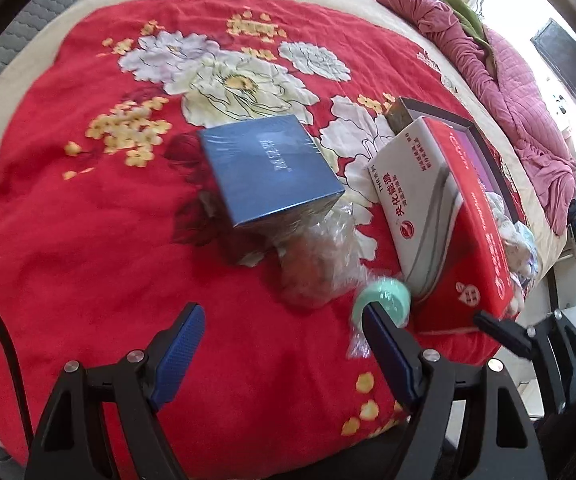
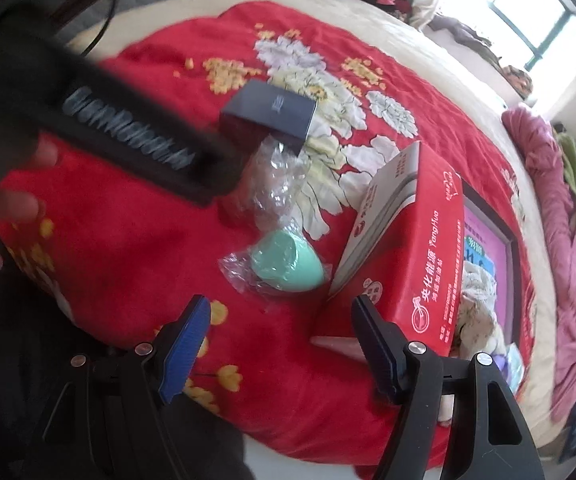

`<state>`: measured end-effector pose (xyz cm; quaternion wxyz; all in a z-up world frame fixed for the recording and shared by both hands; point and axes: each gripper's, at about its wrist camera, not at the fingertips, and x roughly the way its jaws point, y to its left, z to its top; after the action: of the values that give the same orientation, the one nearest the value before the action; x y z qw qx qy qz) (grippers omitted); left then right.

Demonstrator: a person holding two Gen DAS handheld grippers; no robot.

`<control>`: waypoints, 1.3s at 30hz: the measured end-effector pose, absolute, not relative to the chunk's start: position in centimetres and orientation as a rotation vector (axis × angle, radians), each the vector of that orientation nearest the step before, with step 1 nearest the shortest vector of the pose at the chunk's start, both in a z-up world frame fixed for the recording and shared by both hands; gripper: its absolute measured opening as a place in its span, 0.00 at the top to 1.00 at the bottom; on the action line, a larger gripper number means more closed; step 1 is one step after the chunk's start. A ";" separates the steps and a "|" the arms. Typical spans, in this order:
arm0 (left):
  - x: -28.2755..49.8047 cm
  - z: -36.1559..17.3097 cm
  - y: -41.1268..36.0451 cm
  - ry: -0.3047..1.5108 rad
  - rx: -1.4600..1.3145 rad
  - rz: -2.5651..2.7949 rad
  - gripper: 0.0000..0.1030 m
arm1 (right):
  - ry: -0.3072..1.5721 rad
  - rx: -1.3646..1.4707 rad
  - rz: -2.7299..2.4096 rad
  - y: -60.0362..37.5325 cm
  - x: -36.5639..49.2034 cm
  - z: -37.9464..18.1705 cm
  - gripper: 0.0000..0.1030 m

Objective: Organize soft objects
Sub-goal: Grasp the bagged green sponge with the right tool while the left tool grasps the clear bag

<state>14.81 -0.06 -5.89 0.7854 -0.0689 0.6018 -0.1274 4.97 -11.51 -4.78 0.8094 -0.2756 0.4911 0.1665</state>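
Here, both grippers hang over a bed covered by a red blanket (image 1: pixel 87 240) printed with pale flowers. The left gripper (image 1: pixel 283 356) has its blue-padded fingers spread wide with nothing between them, only blanket showing in the gap. The right gripper (image 2: pixel 281 346) is likewise wide open and empty. Just ahead of both lies a mint-green soft object (image 2: pixel 288 264) in a clear plastic wrapper, resting on the blanket beside the near corner of a red and white carton (image 2: pixel 404 248); in the left wrist view the green piece (image 1: pixel 384 300) sits just past the tip of one finger, though whether they touch cannot be told. Beyond it is a crumpled clear plastic bag (image 1: pixel 320 256) with something brownish inside, and beyond that a dark blue box (image 1: pixel 267 168). Behind the carton an open tray (image 2: pixel 488 240) holds pale soft items. A pink quilt (image 1: pixel 508 92) is bunched along the far edge of the bed.
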 end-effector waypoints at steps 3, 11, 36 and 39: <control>15.6 -7.0 -0.7 1.313 -0.161 -0.285 0.22 | 1.042 -0.636 0.377 -11.3 4.8 -5.4 0.28; 17.5 -9.1 -1.5 1.342 -0.172 -0.278 0.22 | 1.052 -0.783 0.408 -10.6 5.9 -8.1 0.28; 19.5 -11.4 -1.7 1.395 -0.349 -0.371 0.32 | 0.972 -0.838 0.501 -12.0 9.0 -9.6 0.56; 19.7 -11.4 -1.9 1.396 -0.361 -0.381 0.38 | 0.955 -0.794 0.493 -12.4 8.3 -8.6 0.56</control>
<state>19.68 -1.91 -11.39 0.7347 -0.1643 0.6350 -0.1732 8.31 -12.43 -8.58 0.7851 -0.3680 0.4427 0.2288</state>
